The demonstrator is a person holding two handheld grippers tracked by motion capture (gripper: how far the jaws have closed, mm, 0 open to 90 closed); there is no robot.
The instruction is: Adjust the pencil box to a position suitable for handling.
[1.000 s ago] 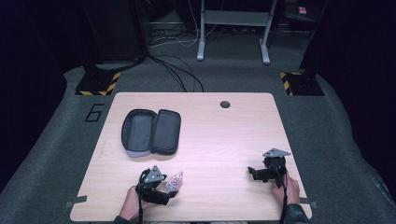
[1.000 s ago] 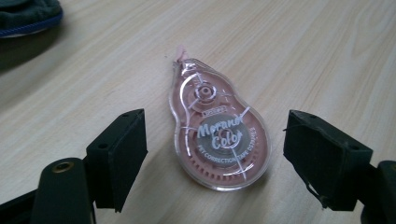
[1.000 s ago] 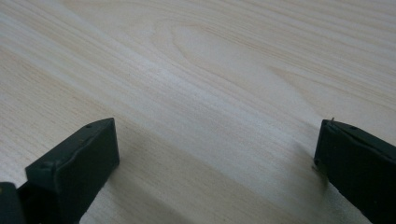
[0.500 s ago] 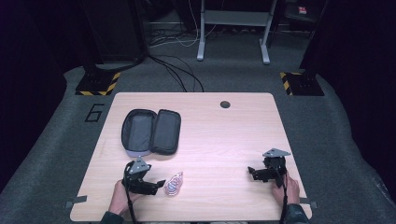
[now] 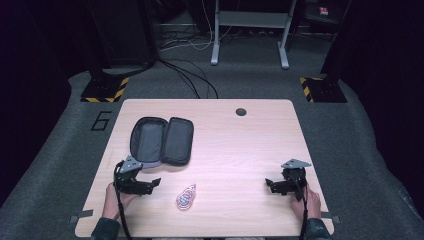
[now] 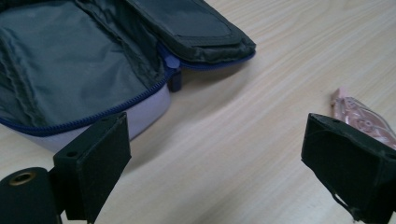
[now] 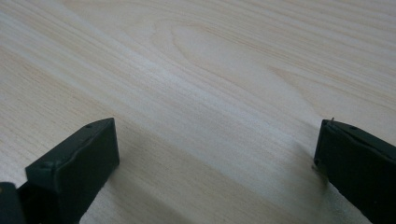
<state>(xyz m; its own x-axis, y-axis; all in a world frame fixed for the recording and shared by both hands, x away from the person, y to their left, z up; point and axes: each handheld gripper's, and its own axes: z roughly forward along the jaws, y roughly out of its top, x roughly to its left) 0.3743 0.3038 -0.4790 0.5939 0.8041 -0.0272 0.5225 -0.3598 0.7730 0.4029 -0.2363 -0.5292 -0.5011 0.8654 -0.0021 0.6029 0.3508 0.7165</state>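
An open dark zip case point(image 5: 161, 140) with a grey lining point(image 6: 70, 74) lies on the left half of the wooden table point(image 5: 240, 145). A small pink packet point(image 5: 186, 197) lies flat near the front edge; its end point(image 6: 359, 114) peeks past my left gripper's right jaw. My left gripper point(image 5: 152, 184) rests low at the front left, just below the case, its jaws wide apart after opening further, nothing between them point(image 6: 215, 172). My right gripper point(image 5: 270, 184) sits at the front right, open over bare wood point(image 7: 215, 158).
A round cable hole point(image 5: 241, 111) sits near the table's far edge. Beyond the table, cables point(image 5: 190, 80) cross the grey floor, with yellow-black striped stand bases point(image 5: 105, 90) at both far corners and a metal frame point(image 5: 250, 35) behind.
My left gripper has let go of the pink packet and drawn back to the left, away from it. The packet stays on the table. The right gripper has not moved.
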